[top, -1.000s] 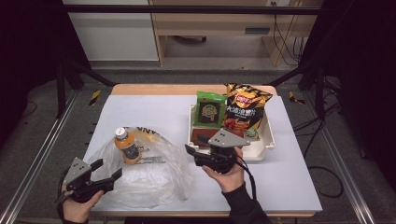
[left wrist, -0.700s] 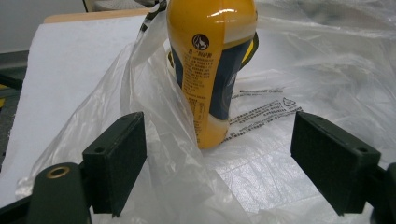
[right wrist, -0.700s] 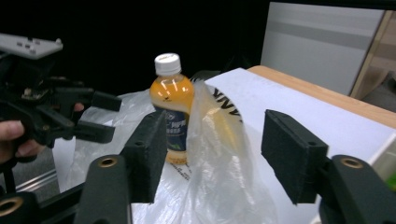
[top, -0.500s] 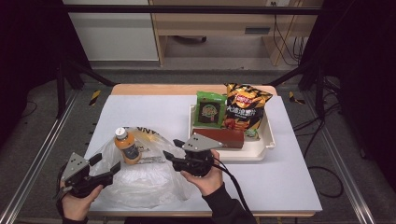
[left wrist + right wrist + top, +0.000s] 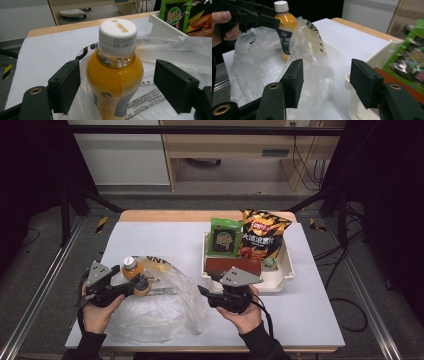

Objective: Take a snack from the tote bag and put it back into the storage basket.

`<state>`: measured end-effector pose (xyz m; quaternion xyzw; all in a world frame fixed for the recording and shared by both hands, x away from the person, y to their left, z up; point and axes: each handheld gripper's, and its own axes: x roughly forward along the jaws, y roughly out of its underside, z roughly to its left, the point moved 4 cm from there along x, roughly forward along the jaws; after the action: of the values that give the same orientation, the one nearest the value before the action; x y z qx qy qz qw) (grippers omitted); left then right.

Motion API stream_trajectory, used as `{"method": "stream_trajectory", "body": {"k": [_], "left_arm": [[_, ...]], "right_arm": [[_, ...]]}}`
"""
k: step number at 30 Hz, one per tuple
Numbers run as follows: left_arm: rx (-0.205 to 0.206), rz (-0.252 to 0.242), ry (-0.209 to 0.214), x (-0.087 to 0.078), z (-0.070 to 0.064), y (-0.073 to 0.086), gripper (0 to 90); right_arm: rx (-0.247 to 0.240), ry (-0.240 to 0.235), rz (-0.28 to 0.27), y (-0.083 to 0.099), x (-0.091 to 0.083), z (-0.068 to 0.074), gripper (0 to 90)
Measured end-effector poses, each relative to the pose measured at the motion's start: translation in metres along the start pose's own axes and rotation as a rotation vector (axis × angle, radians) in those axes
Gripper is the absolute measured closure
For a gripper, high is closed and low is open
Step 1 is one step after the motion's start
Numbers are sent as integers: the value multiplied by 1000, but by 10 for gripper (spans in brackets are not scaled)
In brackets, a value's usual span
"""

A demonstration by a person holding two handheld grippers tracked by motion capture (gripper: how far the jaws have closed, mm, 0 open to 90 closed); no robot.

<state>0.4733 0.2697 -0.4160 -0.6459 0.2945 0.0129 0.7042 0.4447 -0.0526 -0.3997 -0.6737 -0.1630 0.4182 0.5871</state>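
You are bracketing the bottle [image 5: 114,72] on the bag [image 5: 160,310] with the left gripper [image 5: 125,87], jaws wide, gripping nothing. The right gripper [image 5: 325,82] is gaping empty. Closing off-centre could topple it.

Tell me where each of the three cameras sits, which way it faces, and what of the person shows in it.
High view: fixed above the person's side, looking forward and down on the table; both forearms, hands and tongs enter from the bottom.
Left gripper view: rides the left tongs, looking along the open jaws at the orange bottle between them.
Right gripper view: rides the right tongs, facing the plastic bag, with the person's left hand at upper left.
Shared: all three show the bottle and the white tray.
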Motion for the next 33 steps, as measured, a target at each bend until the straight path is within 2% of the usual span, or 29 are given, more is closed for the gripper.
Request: {"method": "stream_trajectory", "body": {"k": [6, 9, 12, 14, 16, 20, 27, 33], "left_arm": [[-8, 21, 7, 16, 1, 5, 209], [-20, 18, 12, 20, 2, 9, 221], [-14, 28, 7, 25, 5, 13, 247], [-31, 20, 27, 25, 7, 14, 257], [-22, 20, 29, 24, 6, 14, 289], [-11, 27, 22, 24, 4, 13, 293], [2, 30, 17, 15, 2, 9, 299], [7, -18, 64, -9, -9, -3, 299]], "right_arm": [[29, 38, -12, 18, -24, -17, 370], [39, 45, -15, 24, -32, -22, 332], [43, 59, -19, 29, -39, -27, 315], [47, 67, -20, 31, -42, -30, 310], [50, 70, -20, 32, -44, -33, 310], [58, 84, -25, 33, -48, -37, 309], [62, 96, -25, 34, -51, -41, 307], [60, 102, -35, 34, -55, -44, 307]]}}
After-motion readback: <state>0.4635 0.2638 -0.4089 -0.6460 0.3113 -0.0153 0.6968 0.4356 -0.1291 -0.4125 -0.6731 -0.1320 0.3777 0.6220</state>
